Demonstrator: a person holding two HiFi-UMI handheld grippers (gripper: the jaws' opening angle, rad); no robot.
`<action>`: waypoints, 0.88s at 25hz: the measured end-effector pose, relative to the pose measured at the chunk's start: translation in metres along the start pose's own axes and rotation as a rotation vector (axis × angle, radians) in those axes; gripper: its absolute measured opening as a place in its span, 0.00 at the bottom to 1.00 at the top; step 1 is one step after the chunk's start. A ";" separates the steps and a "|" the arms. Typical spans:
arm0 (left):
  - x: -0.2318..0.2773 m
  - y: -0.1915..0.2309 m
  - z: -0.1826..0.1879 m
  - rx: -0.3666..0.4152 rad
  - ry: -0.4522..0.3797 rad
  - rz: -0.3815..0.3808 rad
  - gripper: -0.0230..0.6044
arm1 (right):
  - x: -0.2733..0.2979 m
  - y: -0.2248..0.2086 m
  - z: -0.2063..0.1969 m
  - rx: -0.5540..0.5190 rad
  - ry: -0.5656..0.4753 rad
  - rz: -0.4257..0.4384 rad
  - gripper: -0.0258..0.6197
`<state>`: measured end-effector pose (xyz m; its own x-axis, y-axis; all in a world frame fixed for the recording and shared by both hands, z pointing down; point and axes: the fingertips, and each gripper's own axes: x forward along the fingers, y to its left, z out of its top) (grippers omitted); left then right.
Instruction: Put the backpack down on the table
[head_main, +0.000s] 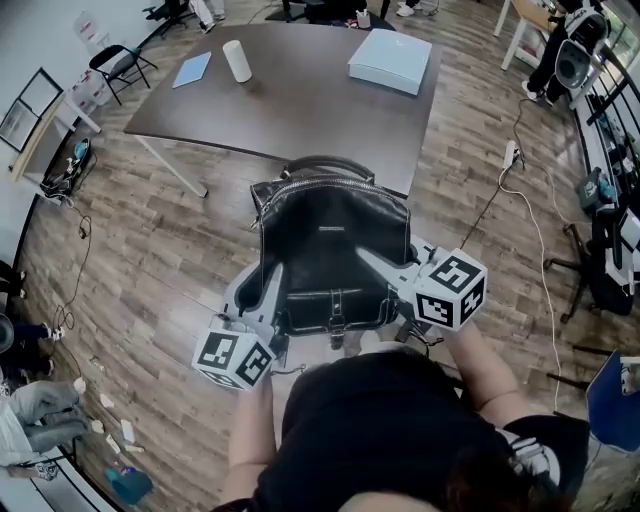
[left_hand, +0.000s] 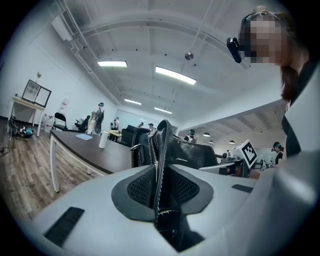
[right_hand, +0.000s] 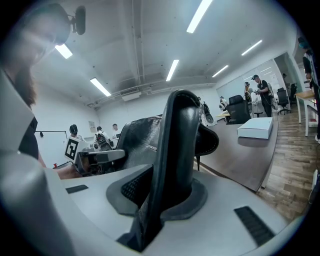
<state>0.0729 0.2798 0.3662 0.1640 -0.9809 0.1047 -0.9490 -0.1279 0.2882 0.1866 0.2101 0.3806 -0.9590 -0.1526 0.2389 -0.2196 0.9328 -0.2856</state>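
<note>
Wood-plank floor runs under a dark brown table that fills the head view toward 12 o'clock. On it a white box lies at 1 o'clock, a white cylinder stands at 11 o'clock, and a blue sheet lies just beyond that, toward 10 o'clock.

You hold the backpack upright in the air between yourself and the table, at 6 o'clock from the table's near edge. Its top handle just overlaps that edge in the head view, while the body hangs over the floor. It is glossy black leather. A silver zipper curves across the top, a rounded carry loop rises above it, and a front pocket low down carries small metal buckles.

Your left gripper comes in from 8 o'clock of the backpack. Its jaws are pressed onto the left side edge, with a thin stitched seam and zipper teeth standing between the pads. Your right gripper comes in from 4 o'clock. Its jaws pinch a thicker, rounded fold of black leather on the right side, which rises well above them.
</note>
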 end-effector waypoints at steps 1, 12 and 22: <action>0.003 -0.001 0.000 0.005 -0.003 0.003 0.19 | -0.001 -0.003 0.001 -0.001 -0.001 0.001 0.16; 0.035 -0.005 0.006 0.097 0.015 0.089 0.19 | -0.001 -0.034 0.011 0.061 -0.009 0.045 0.15; 0.049 0.009 0.008 0.107 0.016 0.188 0.19 | 0.022 -0.054 0.019 0.049 0.007 0.110 0.15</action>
<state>0.0698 0.2296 0.3662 -0.0151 -0.9865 0.1629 -0.9862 0.0415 0.1600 0.1744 0.1499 0.3840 -0.9764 -0.0478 0.2104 -0.1220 0.9267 -0.3556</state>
